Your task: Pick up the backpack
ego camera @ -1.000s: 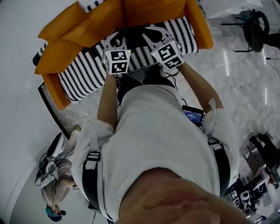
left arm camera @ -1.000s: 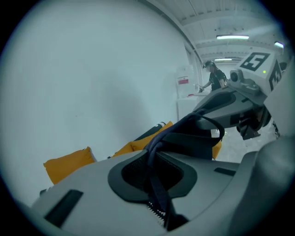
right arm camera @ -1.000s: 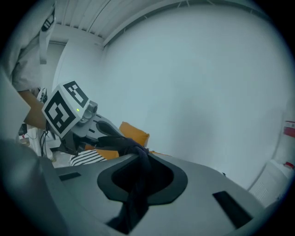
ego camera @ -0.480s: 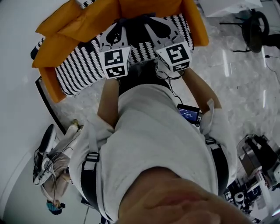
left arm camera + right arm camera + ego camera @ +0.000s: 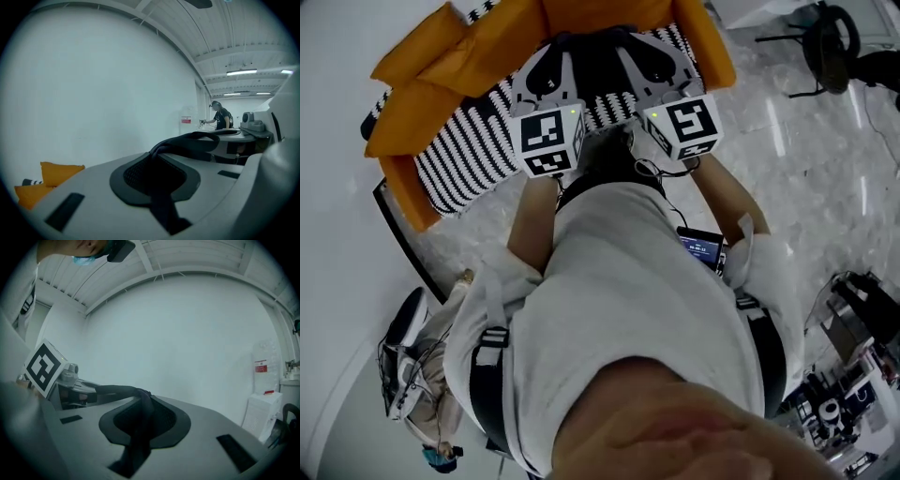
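Head view | left gripper (image 5: 546, 75) 11 o'clock, right gripper (image 5: 654, 67) 1 o'clock | both clenched on strap (image 5: 197, 139) | red wall label (image 5: 186, 120) unreadable

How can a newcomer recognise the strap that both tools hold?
Find the orange sofa with the striped cover. By it are the left tool and right tool. The strap is the dark band spanning them, pinched in both.

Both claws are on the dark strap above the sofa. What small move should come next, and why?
Probably raise both claws together, shut. The left claw and the right claw each pinch the strap, which runs from one to the other, over the sofa. What hangs from it is hidden under them, so I cannot tell whether it is clear of the seat.
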A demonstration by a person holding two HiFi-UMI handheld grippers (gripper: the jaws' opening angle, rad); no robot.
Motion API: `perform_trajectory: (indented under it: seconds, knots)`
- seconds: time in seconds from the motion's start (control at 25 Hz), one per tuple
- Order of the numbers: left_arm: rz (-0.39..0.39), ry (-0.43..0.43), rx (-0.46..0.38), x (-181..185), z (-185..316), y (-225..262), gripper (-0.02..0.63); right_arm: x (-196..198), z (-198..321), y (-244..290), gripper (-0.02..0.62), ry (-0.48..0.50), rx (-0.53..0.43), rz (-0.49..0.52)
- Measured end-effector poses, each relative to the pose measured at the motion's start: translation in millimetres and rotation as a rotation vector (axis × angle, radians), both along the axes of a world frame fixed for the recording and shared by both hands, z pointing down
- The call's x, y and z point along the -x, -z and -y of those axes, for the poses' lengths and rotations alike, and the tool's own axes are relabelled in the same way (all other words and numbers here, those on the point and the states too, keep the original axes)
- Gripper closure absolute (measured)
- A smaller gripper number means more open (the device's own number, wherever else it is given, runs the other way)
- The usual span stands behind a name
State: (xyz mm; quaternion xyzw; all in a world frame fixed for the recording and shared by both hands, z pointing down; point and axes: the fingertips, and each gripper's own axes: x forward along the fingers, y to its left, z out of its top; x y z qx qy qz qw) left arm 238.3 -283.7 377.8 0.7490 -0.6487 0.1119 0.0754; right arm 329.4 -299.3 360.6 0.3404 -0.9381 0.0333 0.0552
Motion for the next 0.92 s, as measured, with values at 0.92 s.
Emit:
perform_trajectory:
  seconds: [0.92]
  knots:
    - [0.015,-0.099,-0.040,-78.8,-81.2,56.8,0.563,-77.5,-81.9,54.2,0.532,-0.061,-0.023,-0.022]
